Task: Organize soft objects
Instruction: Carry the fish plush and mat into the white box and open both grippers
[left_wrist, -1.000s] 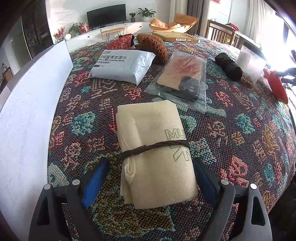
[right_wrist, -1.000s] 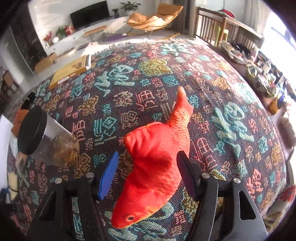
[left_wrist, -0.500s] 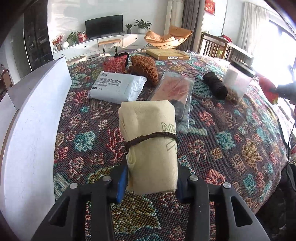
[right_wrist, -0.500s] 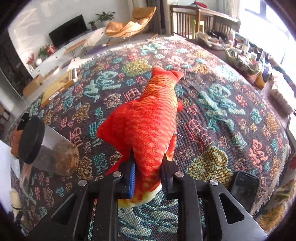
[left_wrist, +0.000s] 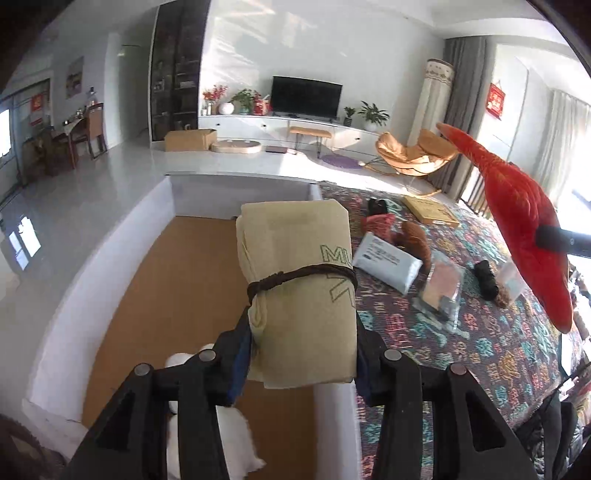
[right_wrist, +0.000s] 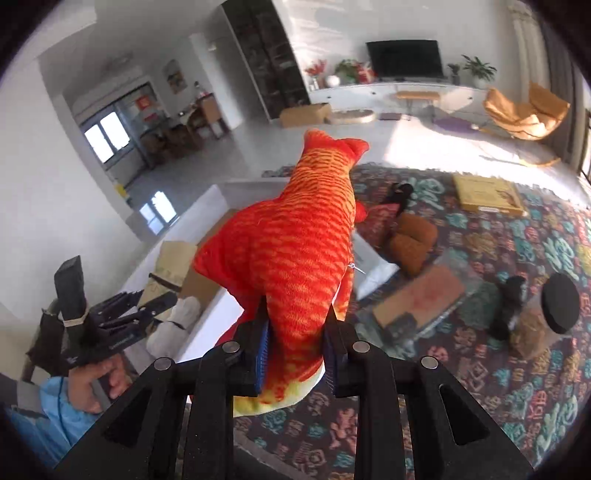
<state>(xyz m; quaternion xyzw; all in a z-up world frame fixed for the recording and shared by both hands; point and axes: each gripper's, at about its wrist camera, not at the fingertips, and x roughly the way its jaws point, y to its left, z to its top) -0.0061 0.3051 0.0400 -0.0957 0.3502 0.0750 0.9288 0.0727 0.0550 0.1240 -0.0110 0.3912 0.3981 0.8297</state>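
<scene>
Left claw clamps tied cloth roll above white box | right claw grips plush fish over patterned worktop

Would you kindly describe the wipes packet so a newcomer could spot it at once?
Start at the patterned table cover, beside the white box. The wipes packet lies flat there, near the box's far corner. It is the only white, printed pack; its neighbours are red and brown knitted things.

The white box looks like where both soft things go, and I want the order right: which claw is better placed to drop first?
Left, probably. The left claw holds the tied cloth bundle over the white box. The right claw holds the plush fish above the patterned cloth.
</scene>
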